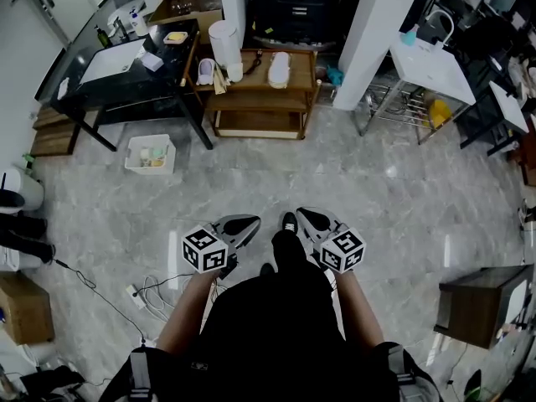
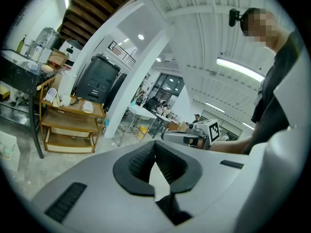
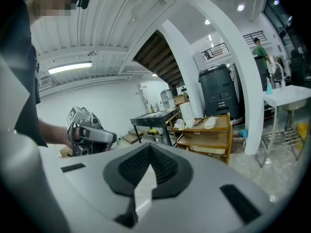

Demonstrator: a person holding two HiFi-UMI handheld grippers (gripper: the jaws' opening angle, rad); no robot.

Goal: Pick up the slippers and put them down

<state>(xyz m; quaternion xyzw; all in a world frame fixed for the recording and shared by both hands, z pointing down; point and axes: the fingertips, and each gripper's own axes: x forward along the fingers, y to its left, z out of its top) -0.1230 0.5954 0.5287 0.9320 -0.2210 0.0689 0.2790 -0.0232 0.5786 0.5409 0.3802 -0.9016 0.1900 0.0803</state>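
Two white slippers lie on top of a low wooden shelf point(image 1: 251, 103) far across the floor, one point(image 1: 279, 69) towards its right end and one point(image 1: 206, 72) at its left end. The left gripper view shows them small at the left point(image 2: 87, 107), the right gripper view at mid right point(image 3: 210, 123). My left gripper point(image 1: 244, 224) and right gripper point(image 1: 305, 217) hang side by side close to the person's body, well short of the shelf. Both are shut with nothing between the pads, as the left gripper point(image 2: 155, 142) and right gripper point(image 3: 149, 147) show in their own views.
A black table point(image 1: 126, 65) with bottles stands left of the shelf, with a white crate point(image 1: 151, 153) on the floor below it. A white cylinder point(image 1: 224, 40) sits on the shelf. A white pillar point(image 1: 377, 32), white table point(image 1: 431, 65), wooden box point(image 1: 481, 304) and floor cables point(image 1: 155, 291) surround the grey floor.
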